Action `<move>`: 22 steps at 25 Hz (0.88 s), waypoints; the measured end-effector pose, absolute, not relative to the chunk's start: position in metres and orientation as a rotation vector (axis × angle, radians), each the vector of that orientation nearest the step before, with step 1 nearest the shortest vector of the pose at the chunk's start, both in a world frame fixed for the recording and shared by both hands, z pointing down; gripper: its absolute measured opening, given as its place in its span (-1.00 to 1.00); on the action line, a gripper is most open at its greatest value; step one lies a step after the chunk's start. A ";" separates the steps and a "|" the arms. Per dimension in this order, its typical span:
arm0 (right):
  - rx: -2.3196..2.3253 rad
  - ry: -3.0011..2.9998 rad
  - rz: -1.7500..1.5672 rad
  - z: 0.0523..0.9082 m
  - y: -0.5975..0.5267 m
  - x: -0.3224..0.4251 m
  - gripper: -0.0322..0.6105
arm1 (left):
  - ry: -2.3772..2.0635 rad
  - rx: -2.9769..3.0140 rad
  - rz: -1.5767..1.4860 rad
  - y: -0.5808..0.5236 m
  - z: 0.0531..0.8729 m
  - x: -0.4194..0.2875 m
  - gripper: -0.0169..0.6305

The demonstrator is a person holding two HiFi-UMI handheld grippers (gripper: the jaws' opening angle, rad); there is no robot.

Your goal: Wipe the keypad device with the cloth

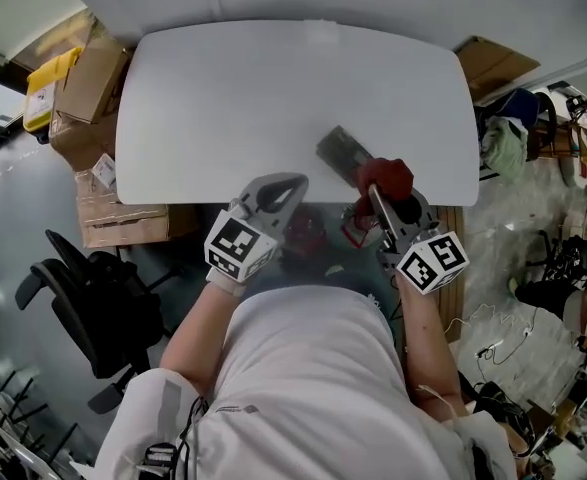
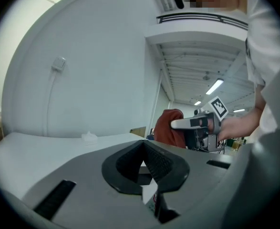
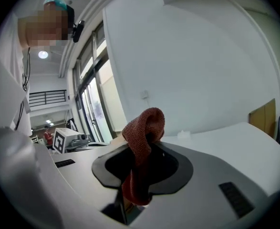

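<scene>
A dark grey keypad device [image 1: 339,149] lies slantwise on the white table [image 1: 223,98], right of the middle and toward the near edge. My right gripper [image 1: 375,196] is shut on a red cloth [image 1: 387,176], which bunches up above its jaws [image 3: 142,128] and appears just beside the device's near right end. My left gripper [image 1: 289,184] hovers at the table's near edge, left of the device, shut with nothing between its jaws [image 2: 143,149]. The left gripper view shows the right gripper [image 2: 200,124] and the cloth [image 2: 169,127] raised to its right.
Cardboard boxes [image 1: 91,86] and a yellow case [image 1: 45,86] are stacked left of the table. A black office chair [image 1: 101,308] stands at the near left. Another carton [image 1: 497,64], bags and cables lie on the floor at the right.
</scene>
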State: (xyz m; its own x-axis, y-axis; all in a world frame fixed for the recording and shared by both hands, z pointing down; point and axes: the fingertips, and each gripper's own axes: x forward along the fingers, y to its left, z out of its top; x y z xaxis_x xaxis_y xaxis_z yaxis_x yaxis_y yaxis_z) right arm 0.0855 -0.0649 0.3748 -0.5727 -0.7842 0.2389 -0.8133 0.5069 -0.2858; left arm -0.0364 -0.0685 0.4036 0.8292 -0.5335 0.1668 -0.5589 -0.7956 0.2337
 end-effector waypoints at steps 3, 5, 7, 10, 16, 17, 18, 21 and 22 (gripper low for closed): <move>1.346 -2.735 0.502 0.357 -0.043 0.077 -0.59 | -0.873 2.745 0.130 -0.045 0.390 -0.037 -0.92; 1.306 -2.775 0.441 0.346 -0.024 0.076 -0.59 | -0.902 2.738 0.108 -0.027 0.380 -0.035 -0.92; 1.275 -2.799 0.398 0.337 -0.005 0.080 -0.59 | -0.940 2.750 0.103 -0.007 0.370 -0.030 -0.92; 1.248 -2.837 0.388 0.326 0.023 0.093 -0.59 | -0.956 2.728 0.032 0.024 0.356 -0.018 -0.92; 1.166 -2.920 0.403 0.321 0.080 0.106 -0.59 | -1.000 2.740 -0.060 0.089 0.330 0.013 -0.92; 1.156 -2.928 0.412 0.320 0.088 0.107 -0.59 | -1.035 2.737 -0.057 0.096 0.326 0.016 -0.92; 1.148 -2.932 0.418 0.320 0.096 0.109 -0.59 | -1.063 2.733 -0.056 0.103 0.323 0.019 -0.92; 1.148 -2.942 0.404 0.315 0.119 0.111 -0.59 | -1.113 2.731 -0.049 0.124 0.318 0.027 -0.92; 1.158 -2.947 0.389 0.312 0.125 0.112 -0.59 | -1.124 2.735 -0.045 0.130 0.316 0.028 -0.92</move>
